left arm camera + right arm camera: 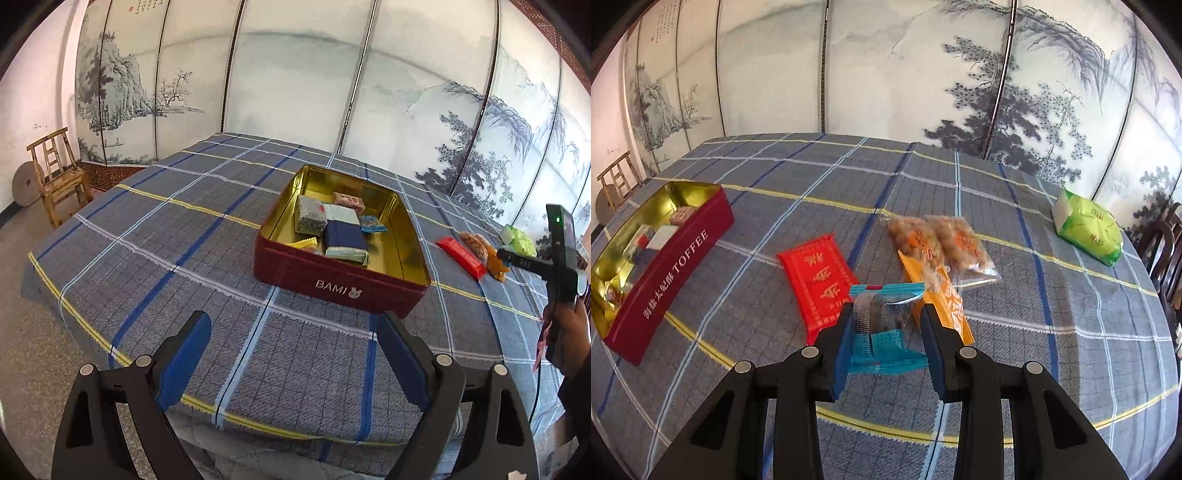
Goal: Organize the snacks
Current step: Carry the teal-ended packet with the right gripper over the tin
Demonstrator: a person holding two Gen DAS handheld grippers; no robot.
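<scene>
Your right claw point(886, 325) pinched the teal packet point(882, 332) across its soft, crinkly middle, light but slippery, while your left claw point(291, 354) gaped empty before the tin point(332, 280).

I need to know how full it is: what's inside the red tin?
The tin holds several packets: a grey one, a blue-and-white one, a red one, a small blue one. Its near wall and the stack hide anything underneath.

The tin point(332, 280) is dark red outside and gold inside; the cloth point(166, 240) is grey-blue plaid with yellow lines; one packet point(820, 277) is red.
</scene>
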